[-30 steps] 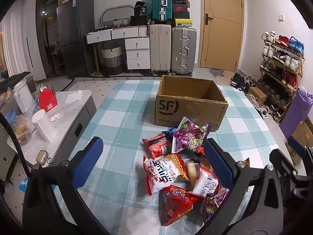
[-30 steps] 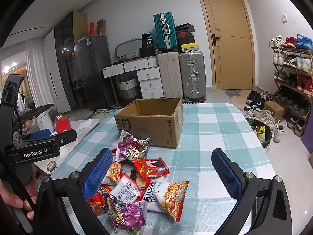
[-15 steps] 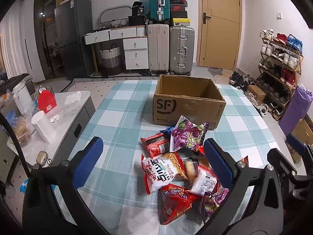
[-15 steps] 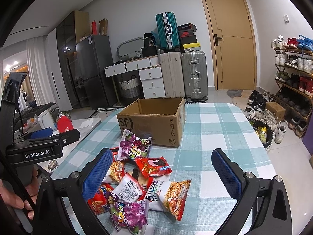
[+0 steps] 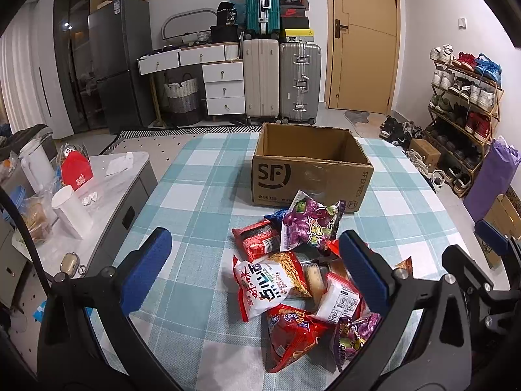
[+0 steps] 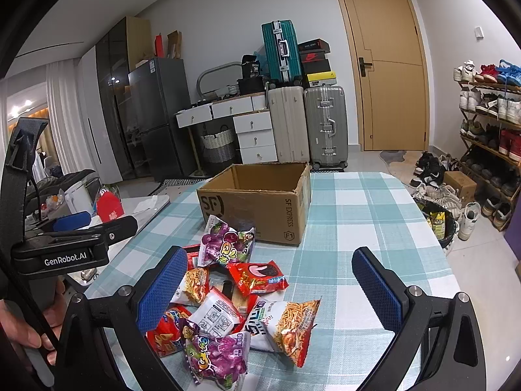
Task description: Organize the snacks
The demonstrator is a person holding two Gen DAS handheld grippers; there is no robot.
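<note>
**Both claws hanging spread above the snack pile**

Claws first: we are holding the left claw point(image 5: 252, 268) with its blue pads spread wide, gripping nothing, above the heap of snack packets point(image 5: 302, 280) lying on the checked surface point(image 5: 195, 195). Our right claw point(image 6: 270, 288) is likewise hanging spread and empty over the same heap point(image 6: 234, 306), and the left claw's body is showing at the left edge of that view. Just beyond the packets, on the far side, the open cardboard box point(image 5: 309, 169) is sitting upright, with a purple packet point(image 5: 309, 224) leaning right next to its near wall. We cannot see anything inside the box. A side cabinet point(image 5: 107, 176) is standing to the left of the surface.
</note>
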